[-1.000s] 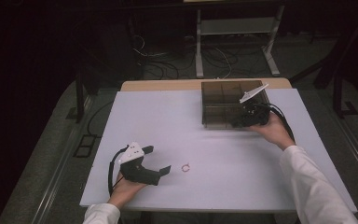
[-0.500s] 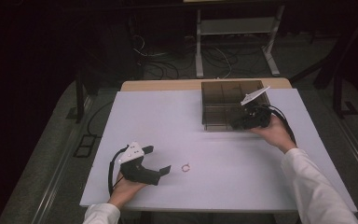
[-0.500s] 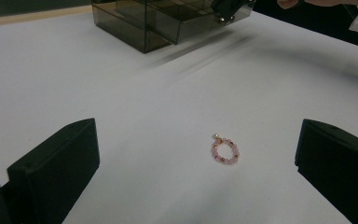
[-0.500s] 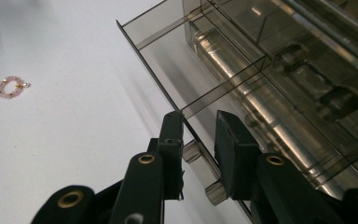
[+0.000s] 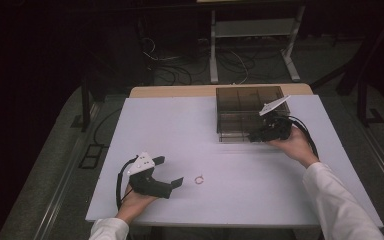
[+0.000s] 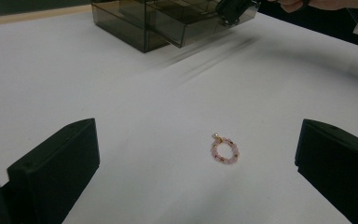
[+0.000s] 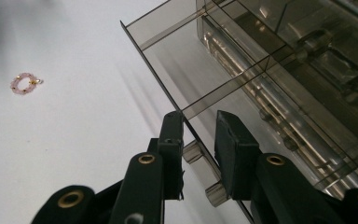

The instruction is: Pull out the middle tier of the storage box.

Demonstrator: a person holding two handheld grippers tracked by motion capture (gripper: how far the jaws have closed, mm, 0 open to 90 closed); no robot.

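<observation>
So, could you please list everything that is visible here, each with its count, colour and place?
table: one, white top, centre of the high view.
drawer box: one, smoky transparent, far right part of the table, lower drawer pulled out a little.
bead ring: one, pink with gold bits, lying flat near the front of the table, apart from the left gripper.
metal stand: one, grey, on the floor behind the table.
cables: several, dark, on the floor.
left gripper: one, black, open, front left.
right gripper: one, black, jaws around the drawer front edge.

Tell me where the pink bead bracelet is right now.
In the high view, the pink bead bracelet lies on the white table, near the front edge, just right of the left gripper, far from the smoky drawer box.
</observation>
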